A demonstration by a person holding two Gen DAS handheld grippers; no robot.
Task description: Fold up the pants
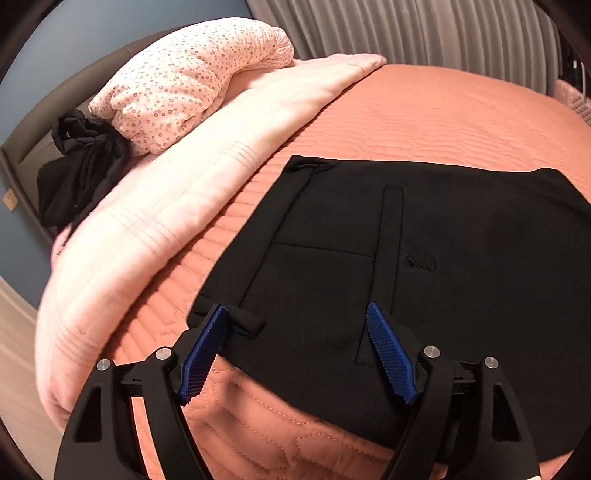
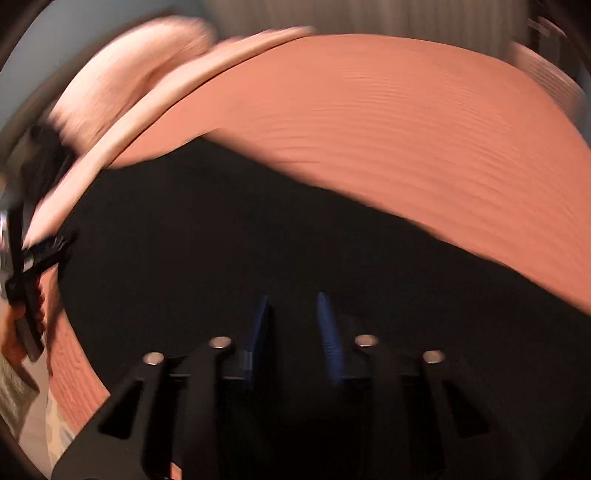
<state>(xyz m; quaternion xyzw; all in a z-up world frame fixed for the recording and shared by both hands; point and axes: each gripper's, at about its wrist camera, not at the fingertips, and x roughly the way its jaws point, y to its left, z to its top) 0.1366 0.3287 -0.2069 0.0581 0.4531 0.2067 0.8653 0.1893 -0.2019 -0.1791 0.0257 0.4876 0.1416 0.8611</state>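
Observation:
Black pants (image 1: 424,258) lie flat on the orange quilted bedspread (image 1: 424,110), waistband with belt loops toward me. My left gripper (image 1: 297,314) is open, its blue pads (image 1: 205,354) spread over the waistband's left corner, holding nothing. In the blurred right wrist view the pants (image 2: 240,240) fill the lower half. My right gripper (image 2: 293,301) hovers over them with its blue pads (image 2: 328,339) a narrow gap apart and nothing visibly between them. The left gripper (image 2: 40,254) shows at that view's left edge.
A folded pale pink blanket (image 1: 177,206) runs along the bed's left side, with a floral pillow (image 1: 184,81) and a dark crumpled garment (image 1: 81,166) by the headboard. Curtains (image 1: 424,29) hang behind the bed. The bed's edge and floor (image 1: 14,369) are at left.

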